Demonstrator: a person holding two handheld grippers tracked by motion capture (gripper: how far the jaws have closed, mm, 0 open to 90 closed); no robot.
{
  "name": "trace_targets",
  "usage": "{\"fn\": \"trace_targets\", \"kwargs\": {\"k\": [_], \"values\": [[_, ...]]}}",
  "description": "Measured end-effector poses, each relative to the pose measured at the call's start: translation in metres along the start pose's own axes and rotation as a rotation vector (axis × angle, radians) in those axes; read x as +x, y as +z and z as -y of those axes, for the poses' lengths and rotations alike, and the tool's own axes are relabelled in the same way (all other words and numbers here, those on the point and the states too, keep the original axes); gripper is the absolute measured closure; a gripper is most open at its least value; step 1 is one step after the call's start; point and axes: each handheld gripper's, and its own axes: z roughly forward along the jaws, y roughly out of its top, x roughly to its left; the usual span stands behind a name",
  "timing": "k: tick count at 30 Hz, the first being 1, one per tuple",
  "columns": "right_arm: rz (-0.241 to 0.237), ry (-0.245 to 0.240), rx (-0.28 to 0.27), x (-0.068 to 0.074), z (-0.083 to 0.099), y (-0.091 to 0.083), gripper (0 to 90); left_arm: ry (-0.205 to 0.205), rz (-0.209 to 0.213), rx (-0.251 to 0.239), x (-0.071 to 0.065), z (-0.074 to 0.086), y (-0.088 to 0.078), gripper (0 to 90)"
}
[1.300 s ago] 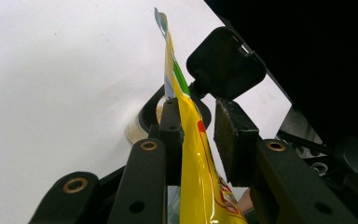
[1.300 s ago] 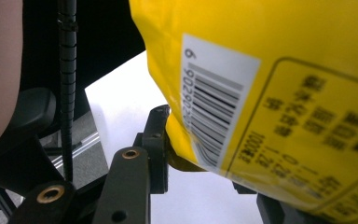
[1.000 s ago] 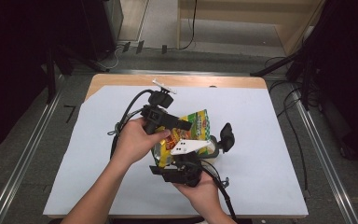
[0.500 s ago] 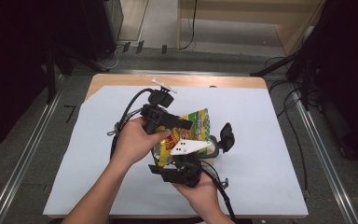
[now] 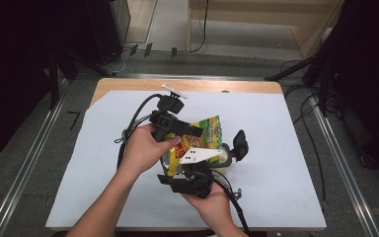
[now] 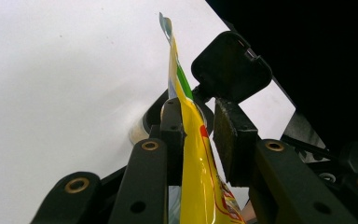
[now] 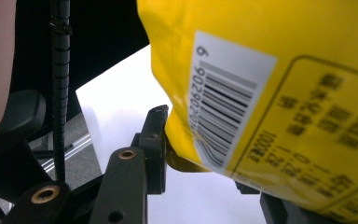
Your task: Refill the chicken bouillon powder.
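White paper covers my table (image 5: 286, 148), with grey floor and dark room all around it.

From the high view, my left hand (image 5: 145, 148) holds the left gripper (image 5: 185, 129) over the middle of the table. My right hand (image 5: 212, 200) holds the right gripper (image 5: 190, 177) just below it, closer to me. Between them is a yellow snack bag (image 5: 209, 133) with green and red on it. The bag stands over a small round container (image 5: 224, 155) that sits on the paper, and a black lid (image 5: 240, 144) sticks up at its right side. Black cables (image 5: 135, 116) run off from my left gripper.

From the left gripper view, the snack bag (image 6: 191, 140) stands on its thin edge between my two black fingers (image 6: 170, 126). One finger touches the bag. The other has a small gap beside it – so I think the grip is narrow, but I cannot tell if both sides press. Past the bag I see the round container (image 6: 147, 123) on the white paper, and the black lid (image 6: 230, 67) standing up above it.

From the right gripper view, the yellow snack bag (image 7: 307, 93) is very close, with a barcode (image 7: 223, 102) and small writing on it. One black finger (image 7: 154, 135) touches the bag's bottom corner. The bag hides my other finger – I cannot tell if they squeeze it. My gripper's ribbed cable (image 7: 59, 88) hangs at the left.
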Motion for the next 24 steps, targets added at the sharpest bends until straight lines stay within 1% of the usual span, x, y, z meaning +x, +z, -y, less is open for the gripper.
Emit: {"fn": "trace_targets", "kwargs": {"k": [9,13,20,24], "values": [[0.002,-0.007,0.001,-0.0001,-0.0004,-0.0004,64.0,-0.002,0.001,-0.003,-0.0001,0.0000,-0.0008,74.0],[0.007,-0.028,0.000,0.0008,-0.0032,-0.0029,64.0,0.002,0.001,-0.019,-0.0019,-0.0005,-0.0054,73.7],[-0.013,-0.028,-0.008,0.0015,-0.0046,-0.0004,64.0,-0.001,-0.009,-0.018,-0.0014,0.0000,-0.0080,73.5],[-0.026,-0.021,-0.002,0.0010,-0.0070,0.0006,64.0,-0.012,-0.006,-0.023,0.0009,-0.0006,-0.0096,73.1]]}}
